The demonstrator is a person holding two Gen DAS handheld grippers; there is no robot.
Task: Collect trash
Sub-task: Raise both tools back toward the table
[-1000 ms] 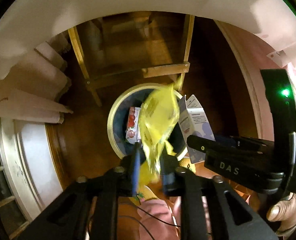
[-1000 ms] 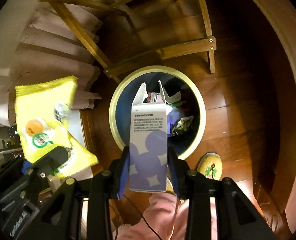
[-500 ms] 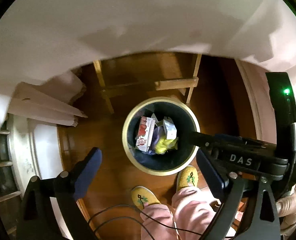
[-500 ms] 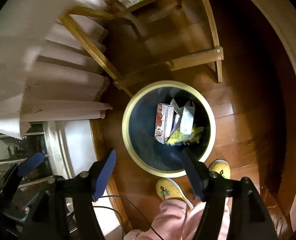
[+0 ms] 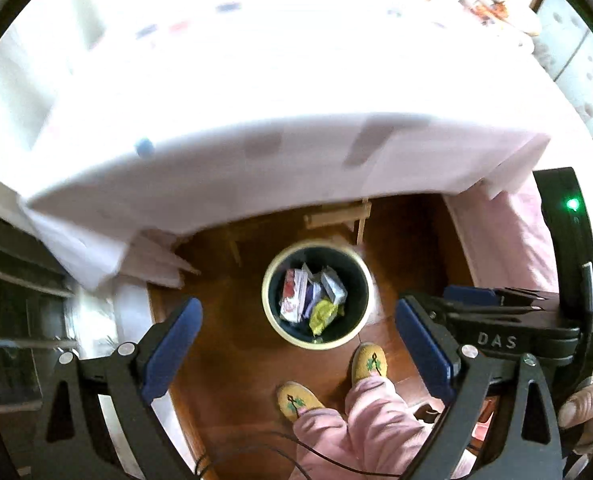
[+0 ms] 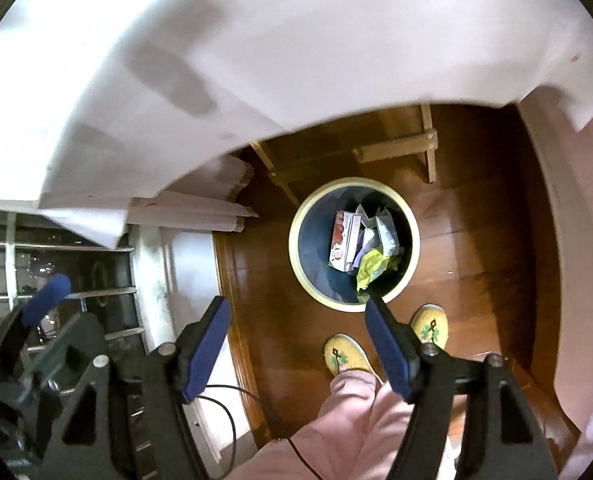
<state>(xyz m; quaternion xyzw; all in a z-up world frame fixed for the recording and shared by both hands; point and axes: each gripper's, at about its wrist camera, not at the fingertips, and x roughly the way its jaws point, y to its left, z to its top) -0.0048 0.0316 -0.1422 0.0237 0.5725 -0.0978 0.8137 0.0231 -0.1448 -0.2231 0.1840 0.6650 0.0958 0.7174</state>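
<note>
Two tools, both spread wide and carrying nothing, hang high above a round trash bin (image 5: 277,320) that stands on the wooden floor (image 5: 232,368) beside the draped counter (image 5: 256,168). The left tool (image 5: 298,344) frames the bin between its blue pads; the right tool (image 6: 298,344) sits to the bin's near-left in its own view. Inside the bin (image 6: 296,256) lie the collected pieces: a red-and-white carton (image 5: 293,295), a crumpled yellow wrapper (image 5: 323,314), and a pale carton (image 5: 333,288) leaning against them; the same three show in the right view as red-and-white carton (image 6: 343,245), yellow wrapper (image 6: 370,270) and pale carton (image 6: 386,232). Two yellow slippers (image 5: 370,362) stand just beside the bin's near rim. Judged risk: the counter top is overexposed and blurred in the left view, so any remaining trash may be misjudged and a grasp may miss or crush a light wrapper. A foot shifting against the rim could tip the bin, and the thin cable (image 6: 232,408) trailing near the legs could snag as the tools swing back.
</note>
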